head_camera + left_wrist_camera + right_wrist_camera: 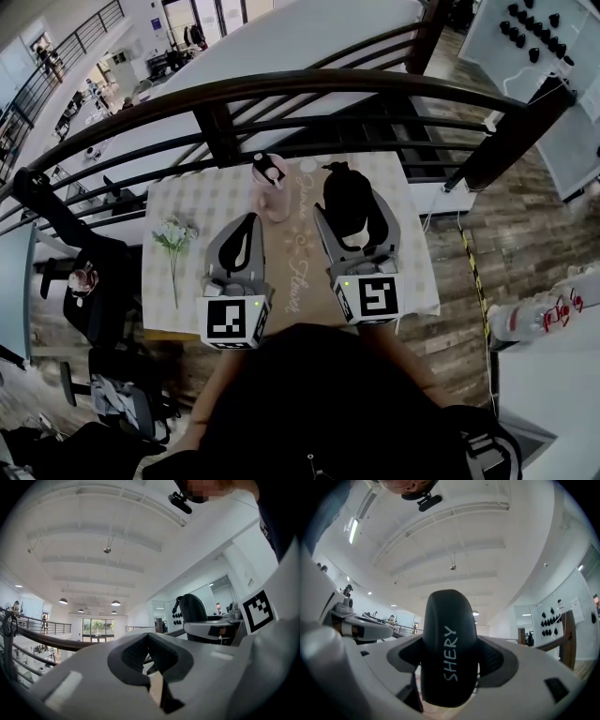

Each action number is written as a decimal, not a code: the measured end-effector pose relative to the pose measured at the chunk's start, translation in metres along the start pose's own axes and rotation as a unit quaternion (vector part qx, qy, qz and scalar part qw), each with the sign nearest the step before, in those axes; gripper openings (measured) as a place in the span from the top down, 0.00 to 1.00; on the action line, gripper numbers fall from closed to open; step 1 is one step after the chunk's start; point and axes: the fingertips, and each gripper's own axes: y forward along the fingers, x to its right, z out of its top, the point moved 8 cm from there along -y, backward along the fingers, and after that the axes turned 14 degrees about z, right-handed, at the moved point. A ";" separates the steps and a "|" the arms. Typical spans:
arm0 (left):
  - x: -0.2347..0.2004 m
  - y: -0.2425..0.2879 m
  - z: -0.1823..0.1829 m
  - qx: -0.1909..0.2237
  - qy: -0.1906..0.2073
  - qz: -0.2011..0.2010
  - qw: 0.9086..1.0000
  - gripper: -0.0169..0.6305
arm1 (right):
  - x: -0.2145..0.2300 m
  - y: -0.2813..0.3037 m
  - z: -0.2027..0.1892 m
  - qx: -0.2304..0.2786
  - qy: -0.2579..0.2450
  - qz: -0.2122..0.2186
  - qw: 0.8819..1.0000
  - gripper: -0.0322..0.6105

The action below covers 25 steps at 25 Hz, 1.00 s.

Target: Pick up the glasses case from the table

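Right gripper view: pinching the black glasses case (449, 634) squarely in the right gripper (451, 663), long axis upright, crosswise to the jaws. From the head view, held over the far middle of the table (187, 202), just right of a pink bottle (272, 183), with the railing (281, 89) close beyond. Left gripper (246, 225) alongside, jaws pressed together on nothing. Probably lifted clear already; open room upward and back toward the person.
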 end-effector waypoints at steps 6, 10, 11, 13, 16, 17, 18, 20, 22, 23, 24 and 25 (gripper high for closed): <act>0.001 -0.002 0.000 -0.002 0.000 0.002 1.000 0.96 | 0.000 0.000 -0.002 -0.013 -0.008 0.006 1.000 0.41; 0.002 -0.001 0.000 -0.002 0.000 0.002 1.000 0.96 | 0.000 0.000 -0.001 -0.012 -0.008 0.008 1.000 0.41; 0.002 -0.001 0.000 -0.003 0.000 0.001 1.000 0.96 | 0.000 -0.001 -0.002 -0.009 -0.005 0.006 1.000 0.41; 0.003 -0.003 0.000 -0.003 -0.002 0.003 1.000 0.96 | 0.000 -0.003 -0.003 -0.004 0.000 0.001 1.000 0.41; 0.004 -0.004 -0.001 -0.002 -0.001 0.001 1.000 0.96 | 0.000 -0.005 -0.001 -0.006 -0.003 0.001 1.000 0.41; 0.004 -0.005 -0.001 -0.002 -0.001 0.000 1.000 0.96 | 0.000 -0.005 -0.002 -0.005 -0.001 -0.001 1.000 0.41; 0.004 -0.005 -0.001 -0.002 -0.001 0.000 1.000 0.96 | 0.001 -0.005 -0.001 -0.005 -0.001 -0.001 1.000 0.41; 0.004 -0.004 0.000 -0.002 0.000 0.000 1.000 0.96 | 0.001 -0.005 0.000 -0.010 -0.007 0.003 1.000 0.41; 0.004 -0.005 -0.001 -0.002 0.000 0.001 1.000 0.96 | 0.001 -0.005 0.000 -0.010 -0.008 0.004 1.000 0.41; 0.004 -0.005 -0.001 -0.002 0.000 0.002 1.000 0.96 | 0.001 -0.005 -0.001 -0.008 -0.006 0.003 1.000 0.41; 0.004 -0.005 -0.001 -0.002 0.000 0.002 1.000 0.96 | 0.001 -0.005 -0.001 -0.007 -0.005 0.003 1.000 0.41; 0.005 -0.006 -0.001 -0.002 0.000 0.002 1.000 0.96 | 0.001 -0.006 -0.001 -0.007 -0.006 0.003 1.000 0.41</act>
